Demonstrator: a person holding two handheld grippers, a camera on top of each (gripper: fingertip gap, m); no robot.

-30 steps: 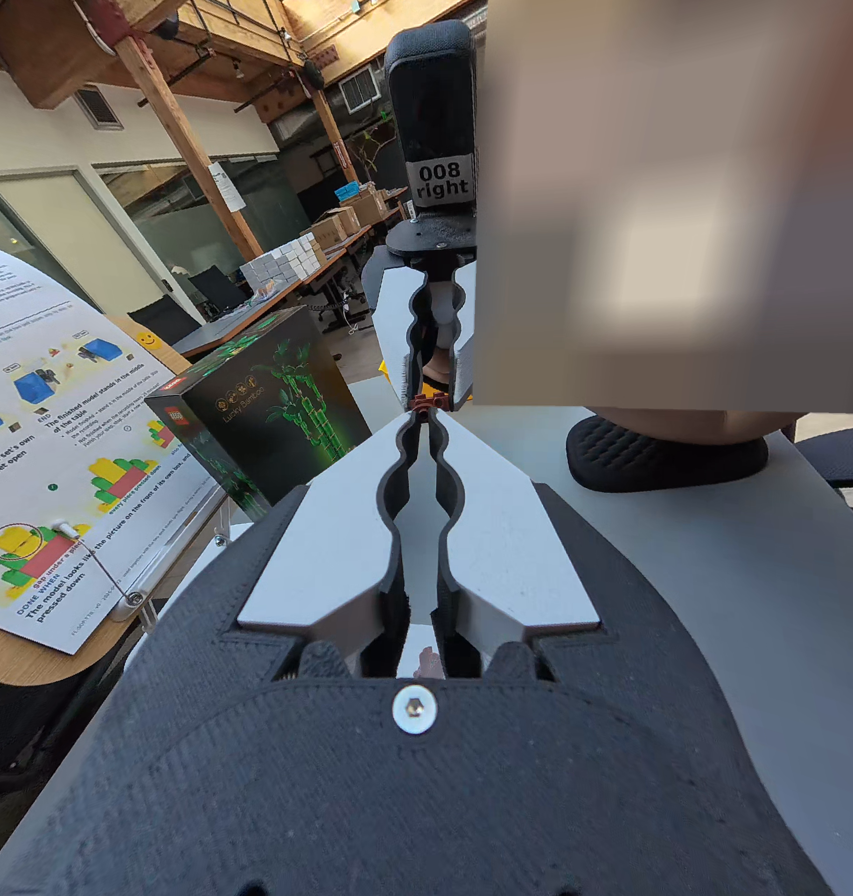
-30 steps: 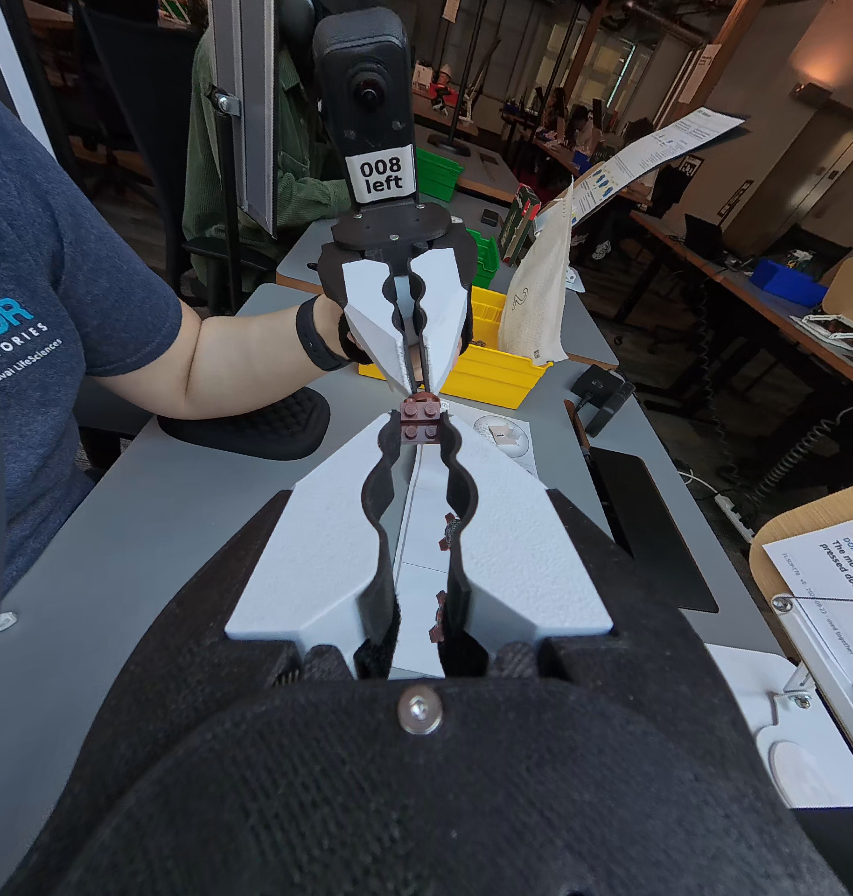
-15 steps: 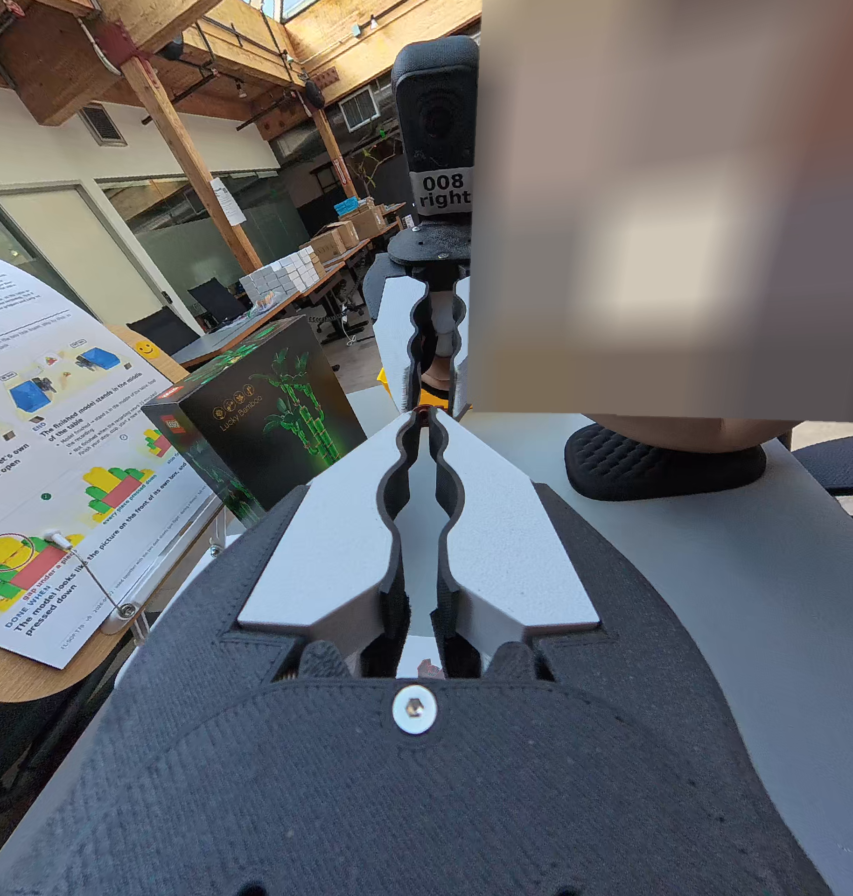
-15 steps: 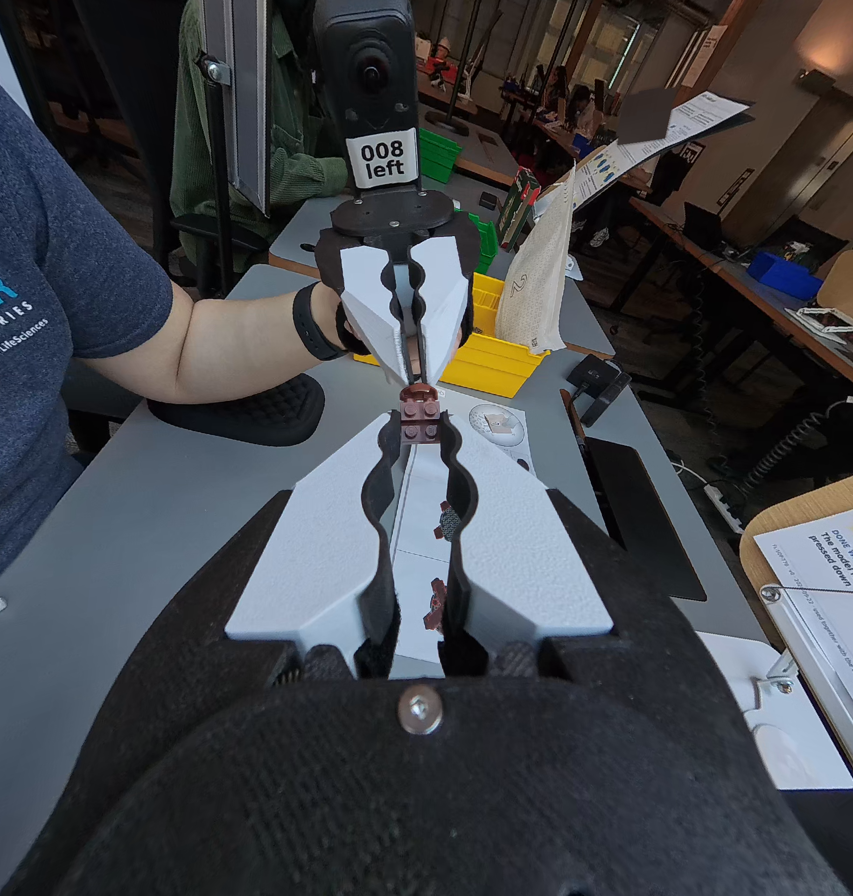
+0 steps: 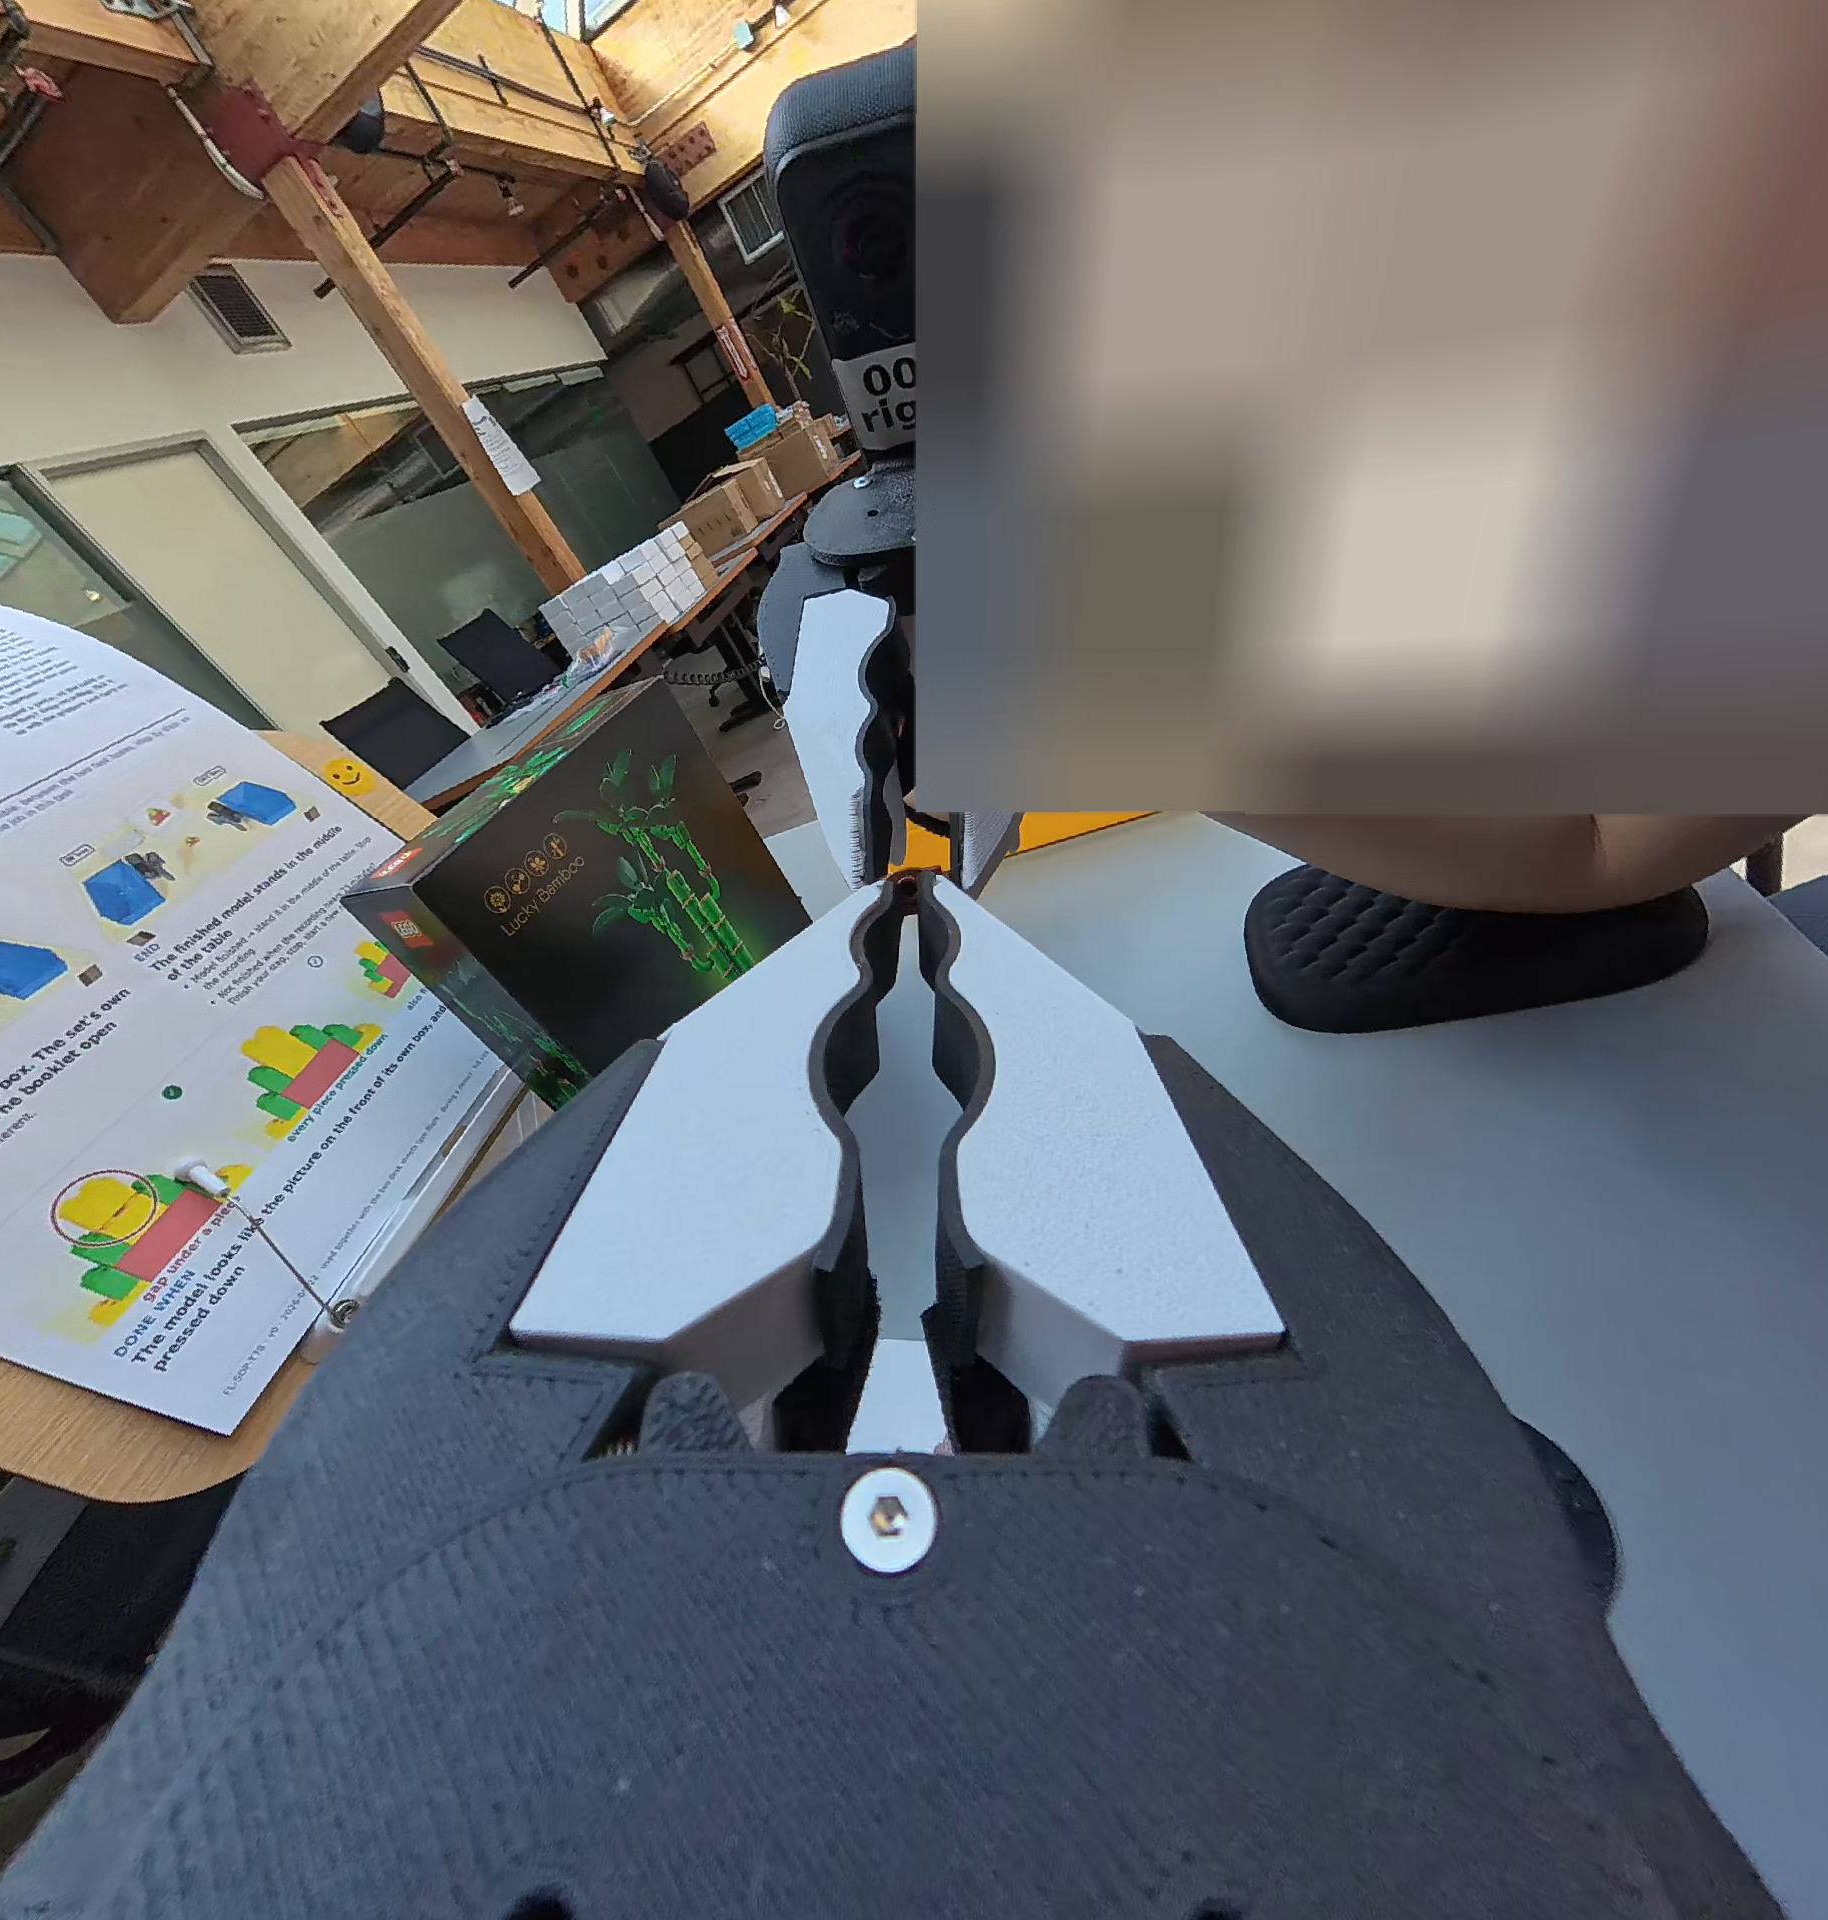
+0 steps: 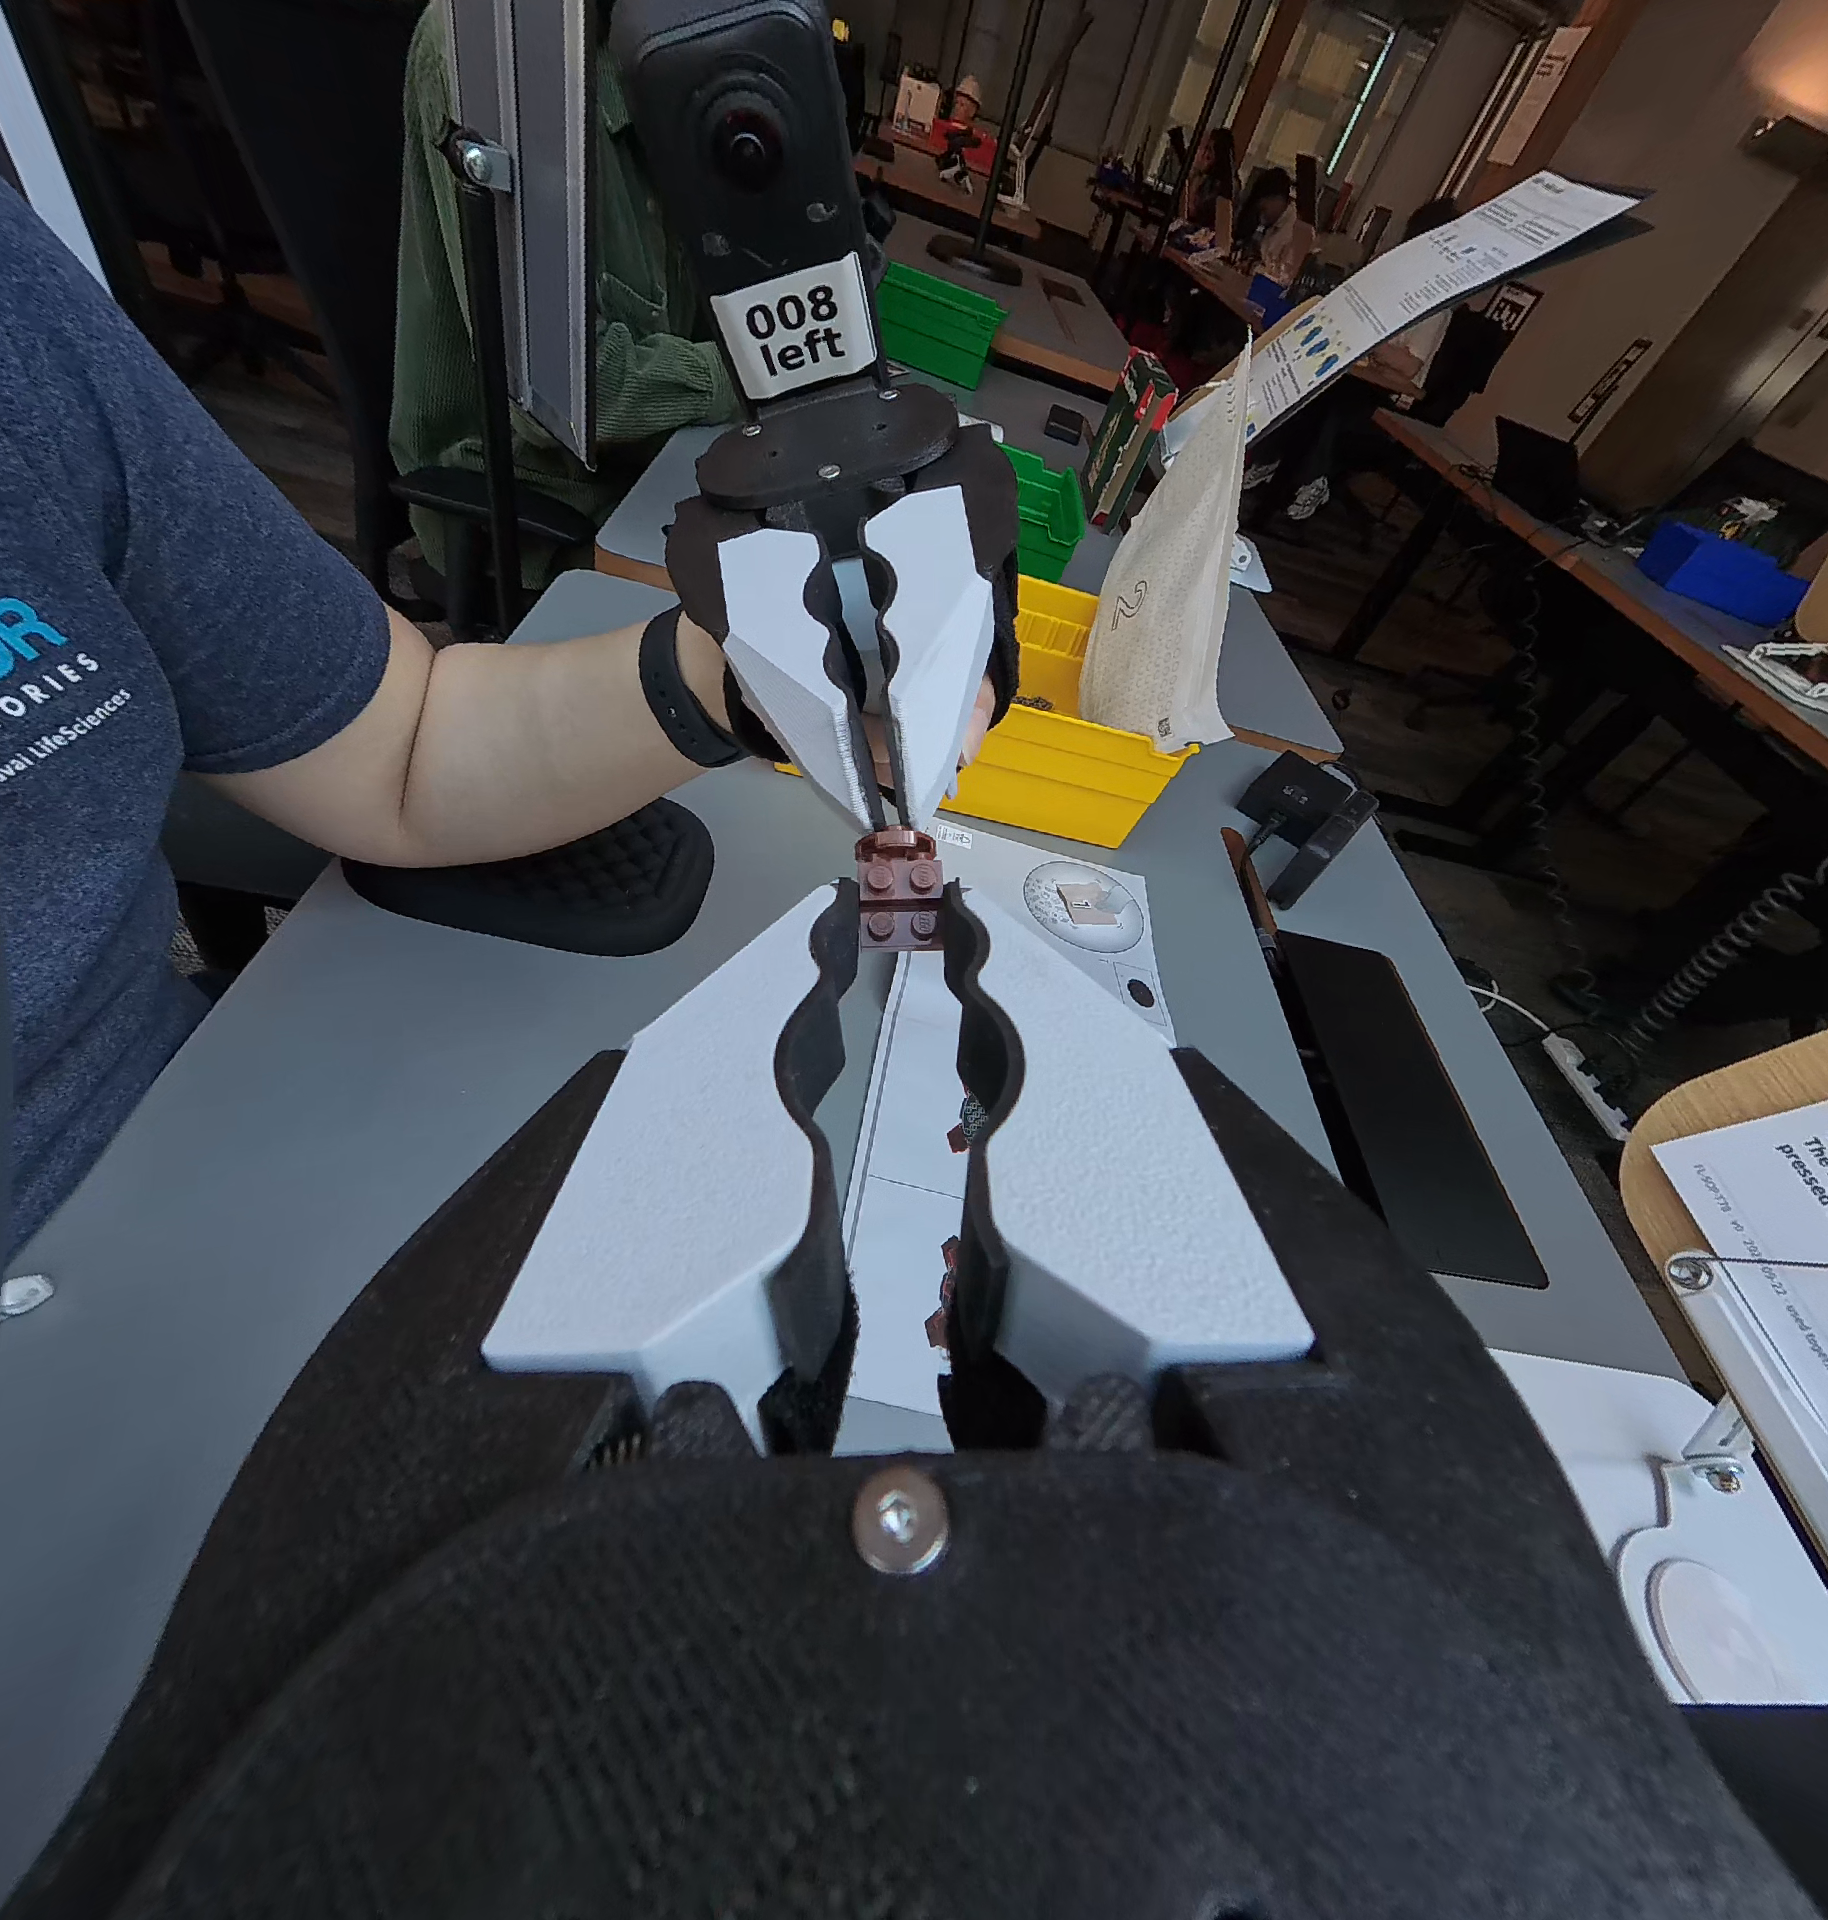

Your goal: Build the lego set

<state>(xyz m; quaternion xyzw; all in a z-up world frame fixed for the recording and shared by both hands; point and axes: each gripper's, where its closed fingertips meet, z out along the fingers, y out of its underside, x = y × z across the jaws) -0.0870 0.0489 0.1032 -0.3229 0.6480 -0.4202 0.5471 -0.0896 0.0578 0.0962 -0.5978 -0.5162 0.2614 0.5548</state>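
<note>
While the right gripper [image 6: 897,914] stayed clamped on a reddish-brown stud brick [image 6: 897,902], the left gripper [image 6: 882,812] met it tip to tip, pinching a small round brown piece [image 6: 895,837] just above the brick. Both hung above the grey table [image 6: 390,1039], the yellow bin [image 6: 1066,764] beyond. Pressing squarely along the studs would likely seat it best.

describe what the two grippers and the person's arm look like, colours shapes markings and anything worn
Both grippers, right gripper and left gripper, match: textured black printed bodies, a silver hex screw at centre, and pale grey wedge fingers with wavy black inner pads. The left one carries a black camera with a white printed label. The arm has a dark blue short sleeve and a black wristband.
</note>
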